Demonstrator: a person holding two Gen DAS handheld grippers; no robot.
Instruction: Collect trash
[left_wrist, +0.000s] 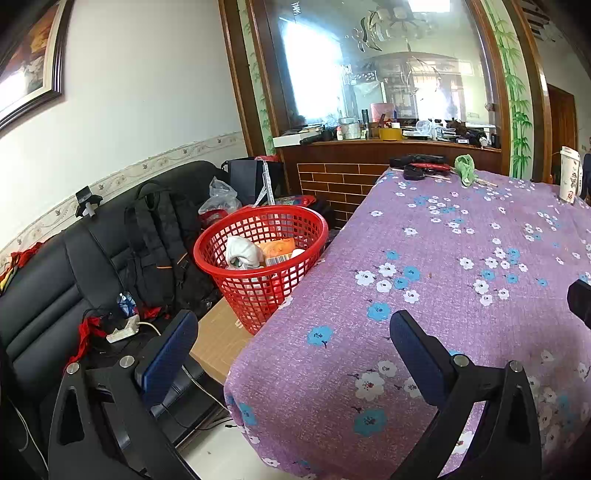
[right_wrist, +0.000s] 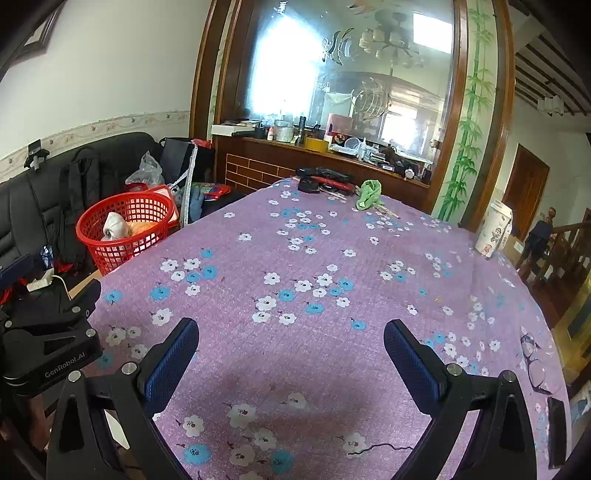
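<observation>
Beside the table (right_wrist: 332, 258), one red basket (left_wrist: 258, 229) holds perhaps three scraps; both grippers (left_wrist: 291, 347) (right_wrist: 291, 350) gape empty.

The left camera sits low by the near left corner of the desk (left_wrist: 461, 258) and looks across it, close to the bin (left_wrist: 260, 258). The right camera sits over the desk (right_wrist: 314, 258), facing the far mirror (right_wrist: 351, 74). Both see desk, bin (right_wrist: 125, 229) and mirror (left_wrist: 369, 62).

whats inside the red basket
The red basket holds a crumpled white wad and an orange packet with a barcode. Whatever lies beneath them is covered.
</observation>
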